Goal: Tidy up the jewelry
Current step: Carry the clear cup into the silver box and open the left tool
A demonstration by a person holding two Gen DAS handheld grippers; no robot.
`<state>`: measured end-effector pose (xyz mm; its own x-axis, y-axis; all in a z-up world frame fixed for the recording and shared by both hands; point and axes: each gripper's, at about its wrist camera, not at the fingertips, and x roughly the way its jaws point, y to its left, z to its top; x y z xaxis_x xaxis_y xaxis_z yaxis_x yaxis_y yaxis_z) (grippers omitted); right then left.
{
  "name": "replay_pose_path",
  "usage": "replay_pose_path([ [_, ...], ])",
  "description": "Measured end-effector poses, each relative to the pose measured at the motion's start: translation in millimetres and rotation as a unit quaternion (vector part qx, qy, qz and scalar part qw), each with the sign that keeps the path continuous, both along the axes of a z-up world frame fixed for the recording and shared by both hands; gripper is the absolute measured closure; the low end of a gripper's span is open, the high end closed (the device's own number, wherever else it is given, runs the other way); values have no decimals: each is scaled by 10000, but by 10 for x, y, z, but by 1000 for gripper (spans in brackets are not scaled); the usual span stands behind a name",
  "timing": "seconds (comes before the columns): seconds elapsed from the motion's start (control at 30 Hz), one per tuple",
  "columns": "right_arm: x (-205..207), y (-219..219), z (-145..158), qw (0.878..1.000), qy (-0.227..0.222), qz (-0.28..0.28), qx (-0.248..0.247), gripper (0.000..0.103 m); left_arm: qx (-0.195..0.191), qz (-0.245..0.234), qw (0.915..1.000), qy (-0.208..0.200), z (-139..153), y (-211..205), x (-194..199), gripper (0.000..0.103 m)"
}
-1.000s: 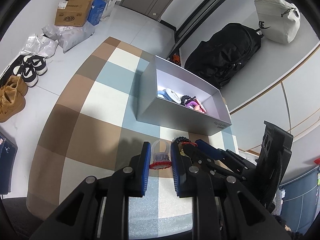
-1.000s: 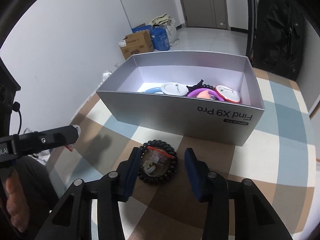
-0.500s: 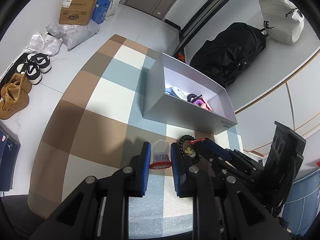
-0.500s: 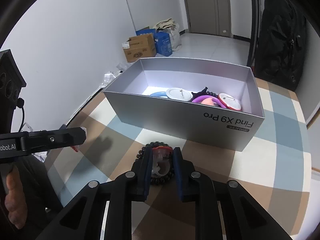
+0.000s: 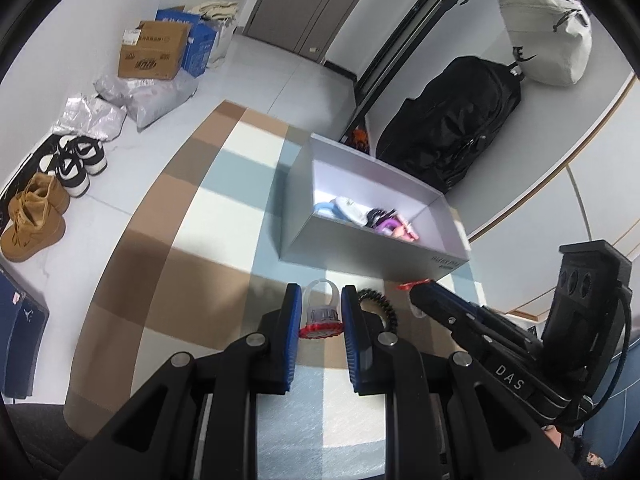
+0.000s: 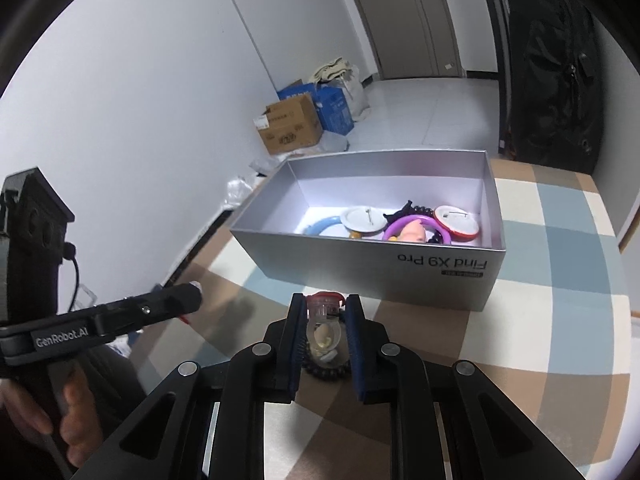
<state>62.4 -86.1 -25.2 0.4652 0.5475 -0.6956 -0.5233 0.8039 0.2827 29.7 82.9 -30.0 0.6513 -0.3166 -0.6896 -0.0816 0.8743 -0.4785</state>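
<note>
Spreading under everything: a brown, blue and white checked rug (image 5: 180,240). On it, at the far side, an open silver cardboard box (image 6: 360,256), mouth upward, long axis running left to right in the right wrist view, printed long wall turned near.

Left gripper (image 5: 319,300): blue pads pressed onto a clear plastic ring with a red frilled top (image 5: 320,312), hoop pointing far, red top near. Hangs over the rug with the box far and to the right, well apart.

Right gripper (image 6: 323,308): jaws just closed in, now pinching a second clear plastic ring with a red cap (image 6: 324,320), cap pointing far toward the box's near wall. Sits just short of that wall, close to its middle. Nearer of the two hands to the box, by the look of it.

Judging the coming move: hinges on height more than reach. Box lies straight ahead of the right claw, but the rim stands above the cap, so calls for lifting over the near wall before letting go.

Right wrist view alone: gives the box's load, namely a blue hoop, white discs, a purple hoop and dark beads, and a black beaded bracelet (image 6: 326,372) on the rug directly beneath the held ring.

Left wrist view alone: shows that bracelet lying flat and free, just right of the left claw, with the right claw's tip past it and only the red cap poking out.
</note>
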Motion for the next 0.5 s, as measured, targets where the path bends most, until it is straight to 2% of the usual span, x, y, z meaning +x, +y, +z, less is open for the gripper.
replay_pose_path([
  [0.2,19,-93,106,9995,-2,-55,302,85,-41,-50,9996,-286,126,-89,15,88],
  [0.4,82,-145,220,9983,10,-47,581,85,340,-24,9992,-220,183,-193,129,88],
  [0.5,104,-139,295,9983,-21,27,578,85,318,24,9993,-215,228,-198,179,88],
])
